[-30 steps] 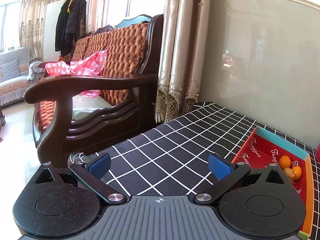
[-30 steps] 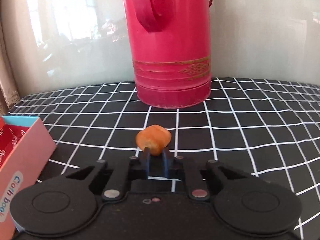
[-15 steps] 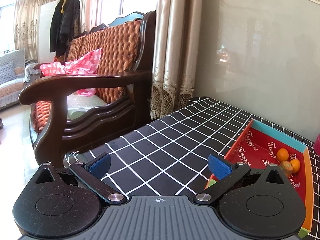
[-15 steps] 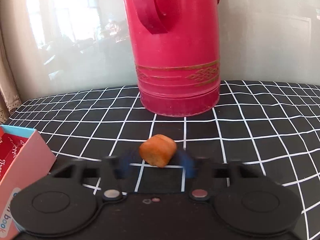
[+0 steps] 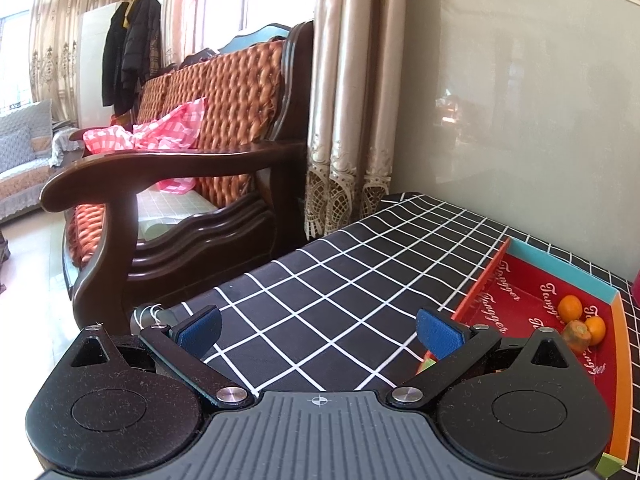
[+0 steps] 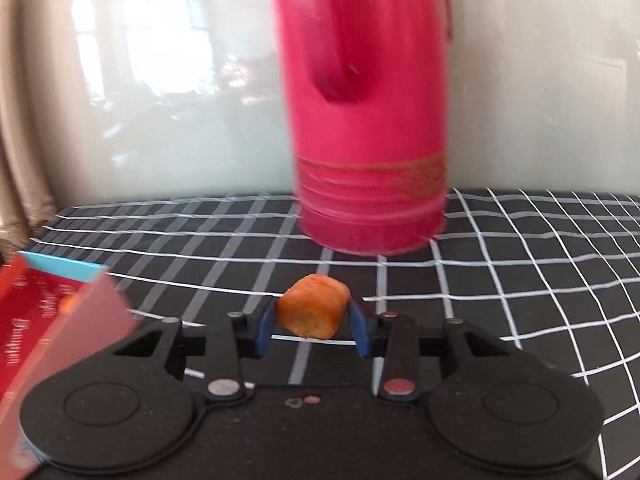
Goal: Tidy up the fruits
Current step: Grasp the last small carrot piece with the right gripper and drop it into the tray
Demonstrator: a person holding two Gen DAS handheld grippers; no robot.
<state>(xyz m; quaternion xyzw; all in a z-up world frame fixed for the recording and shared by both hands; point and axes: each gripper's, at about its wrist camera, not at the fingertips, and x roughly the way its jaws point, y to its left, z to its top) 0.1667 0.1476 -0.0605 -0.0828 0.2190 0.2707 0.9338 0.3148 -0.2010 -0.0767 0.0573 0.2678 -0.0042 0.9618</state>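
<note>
left wrist view: left gripper point(image 5: 318, 330), jaws spread wide, nothing between the blue pads point(image 5: 436, 332); it hovers over the black checked tablecloth point(image 5: 340, 280) near the table's front left corner. to its right, the red tray point(image 5: 520, 300) with a blue far wall and orange right wall, its near corner close beside the right pad. contents: two small oranges point(image 5: 570, 307) and one duller, brownish fruit point(image 5: 576, 335), bunched touching one another against the right wall; rest of the tray floor bare. judged part done: three pieces stowed, plenty of floor left. beyond the table edge: dark wooden sofa point(image 5: 180, 184) with woven back, curtain point(image 5: 344, 92), wall behind the table. right wrist view, blurred: right gripper point(image 6: 312, 322), jaws closing on a small orange-brown fruit point(image 6: 314, 311), both pads against its sides; it appears lifted clear of the cloth, though blur leaves that uncertain. red thermos point(image 6: 368, 120) stands upright straight ahead, well apart from the fruit. tray's right wall and blue corner point(image 6: 64, 272) at the left edge of view, an orange fruit just visible inside. judged remaining: carry this piece left over the tray wall and set it down. open cloth lies between fruit and tray; the wall's rim is the edge to clear, and the thermos limits forward room.
</note>
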